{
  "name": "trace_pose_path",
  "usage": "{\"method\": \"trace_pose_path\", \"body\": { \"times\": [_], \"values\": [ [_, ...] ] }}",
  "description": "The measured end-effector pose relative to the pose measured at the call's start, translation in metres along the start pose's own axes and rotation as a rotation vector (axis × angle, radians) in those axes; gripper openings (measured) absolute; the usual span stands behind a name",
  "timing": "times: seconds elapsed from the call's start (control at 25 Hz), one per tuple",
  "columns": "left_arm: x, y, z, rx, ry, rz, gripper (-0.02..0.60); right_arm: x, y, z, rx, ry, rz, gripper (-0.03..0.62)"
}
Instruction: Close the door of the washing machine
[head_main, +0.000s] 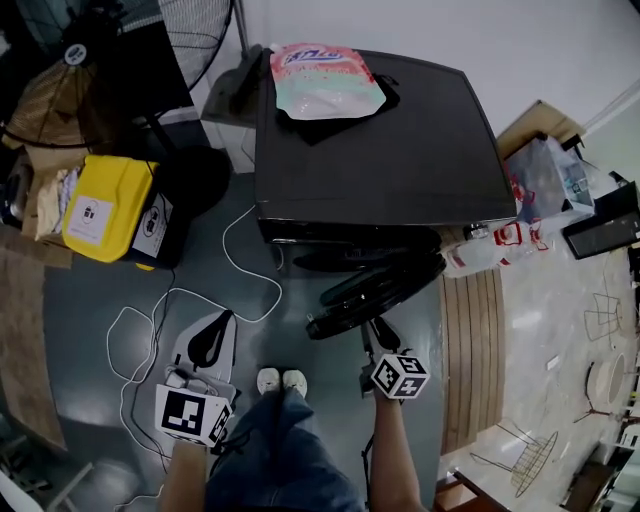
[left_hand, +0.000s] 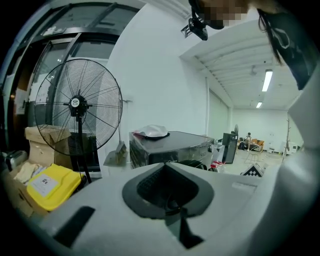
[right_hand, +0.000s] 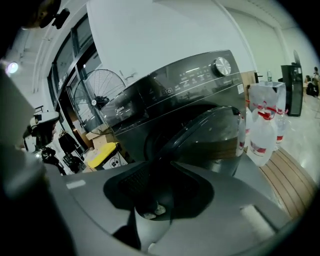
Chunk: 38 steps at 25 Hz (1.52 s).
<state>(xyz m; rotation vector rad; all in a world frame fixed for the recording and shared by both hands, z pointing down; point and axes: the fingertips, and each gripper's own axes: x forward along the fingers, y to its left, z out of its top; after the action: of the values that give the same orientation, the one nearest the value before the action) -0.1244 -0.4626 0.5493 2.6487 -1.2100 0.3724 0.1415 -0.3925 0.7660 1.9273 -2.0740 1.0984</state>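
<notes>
The grey floor (head_main: 90, 330) under you carries the washing machine (head_main: 380, 140), with the fan's round dark base (head_main: 195, 170) just to its left. Further left stands a yellow bin (head_main: 105, 205). A white cable (head_main: 224, 238) loops across the bare grey (it ends up near your shoes (head_main: 281, 381)). To your right lies a slatted wooden board (head_main: 470, 340), with bottles (head_main: 490, 248) at its far end by the machine.

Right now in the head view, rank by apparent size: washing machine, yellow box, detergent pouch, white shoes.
1. washing machine
2. yellow box and detergent pouch, too alike to separate
3. white shoes
</notes>
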Motion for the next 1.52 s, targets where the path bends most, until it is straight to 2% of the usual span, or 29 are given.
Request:
{"method": "trace_pose_path", "body": {
  "times": [0.24,0.52,0.92,1.52],
  "values": [
    [-0.002,0.013,-0.002,-0.010,0.006,0.035,0.008,0.030,0.011,0.020,-0.062,0.002,0.039,0.106],
    [-0.001,0.031,-0.005,-0.022,0.015,0.069,0.008,0.065,0.012,0.042,-0.120,-0.005,0.030,0.008],
    [-0.001,0.049,-0.012,-0.036,0.030,0.103,0.008,0.103,0.017,0.067,-0.164,-0.021,0.024,0.008],
    [-0.003,0.062,-0.019,-0.048,0.037,0.116,0.008,0.109,0.017,0.073,-0.146,-0.059,-0.017,0.008]
  ]
}}
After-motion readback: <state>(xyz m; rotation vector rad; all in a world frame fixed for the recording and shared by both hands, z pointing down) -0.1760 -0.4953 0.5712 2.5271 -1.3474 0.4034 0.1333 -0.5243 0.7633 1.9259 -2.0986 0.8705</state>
